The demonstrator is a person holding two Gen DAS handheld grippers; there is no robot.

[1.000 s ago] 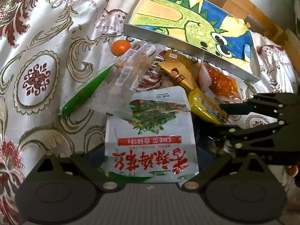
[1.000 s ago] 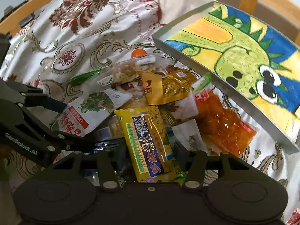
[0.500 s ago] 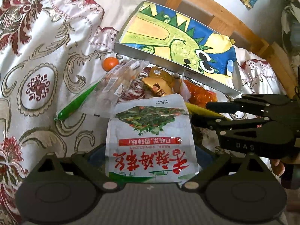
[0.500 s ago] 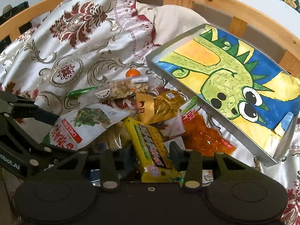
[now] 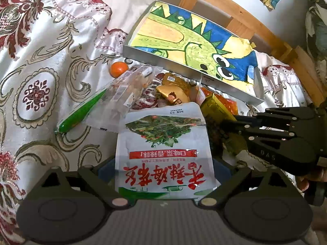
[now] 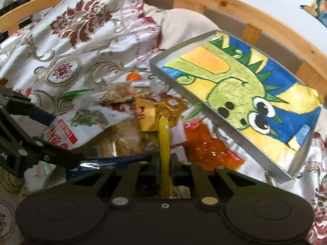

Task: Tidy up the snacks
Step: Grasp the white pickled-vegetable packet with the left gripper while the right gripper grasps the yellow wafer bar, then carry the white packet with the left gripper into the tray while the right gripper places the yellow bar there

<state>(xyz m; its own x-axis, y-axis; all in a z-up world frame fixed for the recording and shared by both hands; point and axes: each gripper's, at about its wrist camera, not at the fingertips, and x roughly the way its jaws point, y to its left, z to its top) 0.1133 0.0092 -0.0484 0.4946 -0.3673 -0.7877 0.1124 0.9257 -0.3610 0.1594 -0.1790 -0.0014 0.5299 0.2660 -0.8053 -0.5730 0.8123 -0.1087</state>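
Observation:
A white snack bag (image 5: 165,143) with red characters and a vegetable picture spans my left gripper (image 5: 165,169), whose fingers press its two side edges. The right wrist view shows that bag (image 6: 81,126) raised off the pile between the left gripper's (image 6: 59,136) blue pads. My right gripper (image 6: 165,161) is shut on a yellow snack packet (image 6: 164,138), which stands edge-on between the pads. From the left wrist view the right gripper (image 5: 229,124) reaches in from the right onto that yellow packet (image 5: 216,106). A grey tray (image 5: 173,67) with a dinosaur drawing lies tilted behind the pile, its rim (image 6: 179,45) raised.
Loose snacks lie heaped on the patterned bedspread (image 5: 40,61): a clear nut bag (image 6: 122,90), gold packets (image 6: 163,110), an orange-red bag (image 6: 208,149), a green packet (image 5: 81,110) and a small orange fruit (image 5: 119,69). A wooden bed frame (image 6: 224,4) curves behind.
The right gripper's jaws have closed onto the yellow packet, which turned from flat to edge-on. Both views have tilted upward a little. The white bag has stayed in the left gripper.

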